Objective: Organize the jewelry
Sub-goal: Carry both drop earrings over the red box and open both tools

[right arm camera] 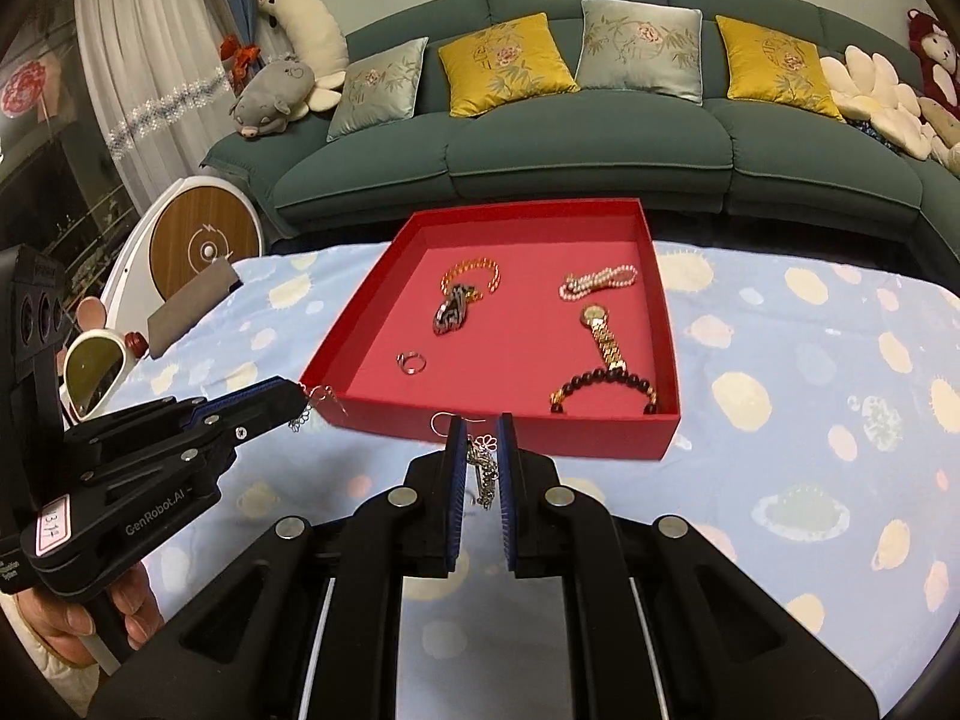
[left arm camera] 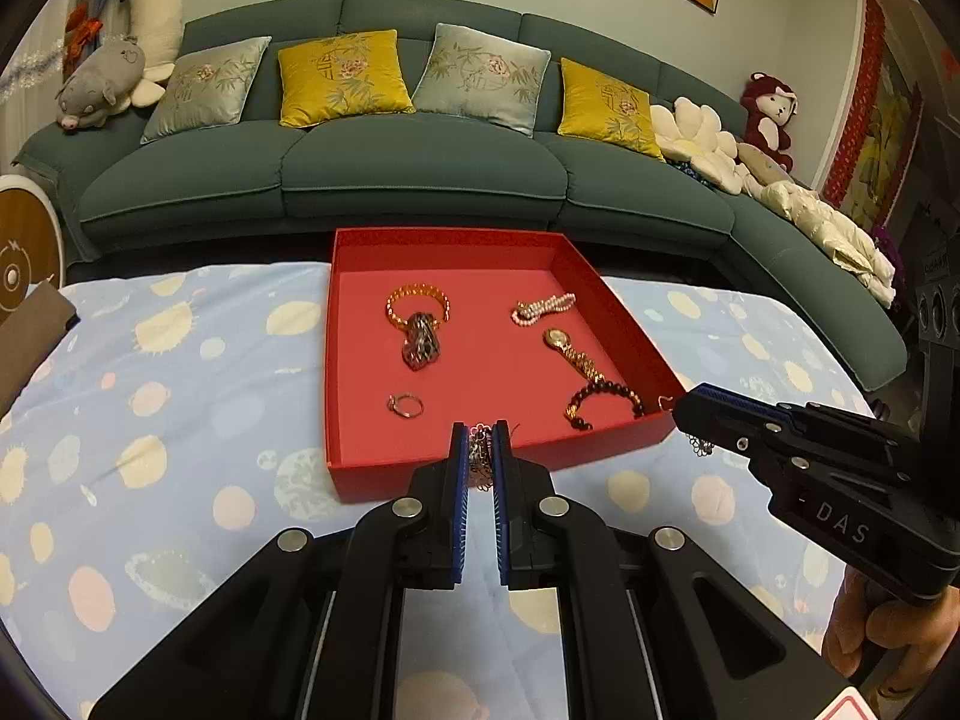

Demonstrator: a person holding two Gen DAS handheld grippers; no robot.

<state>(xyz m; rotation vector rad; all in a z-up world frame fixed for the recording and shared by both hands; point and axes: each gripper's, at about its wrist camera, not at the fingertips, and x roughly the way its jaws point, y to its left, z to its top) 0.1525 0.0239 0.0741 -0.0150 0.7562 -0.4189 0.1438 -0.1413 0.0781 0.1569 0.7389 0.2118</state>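
We find the patterned cloth (right arm camera: pixel 810 360) bare on both sides of the red box (left arm camera: pixel 384 480), open to approach. The box's low near wall stands just ahead of both grippers. Inside, a ring (left arm camera: pixel 405 405), watch (left arm camera: pixel 570 351) and bracelets leave bare floor at the centre.

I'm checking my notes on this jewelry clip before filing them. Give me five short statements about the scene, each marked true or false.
1. Each gripper is shut on an earring. True: the left gripper pinches the left earring, the right gripper the right earring.
2. The red tray is empty. False: it holds several pieces.
3. The gold watch lies inside the tray. True.
4. The ring lies on the tablecloth. False: it lies in the tray.
5. The dark bead bracelet lies by the tray's far wall. False: it lies near the front wall.
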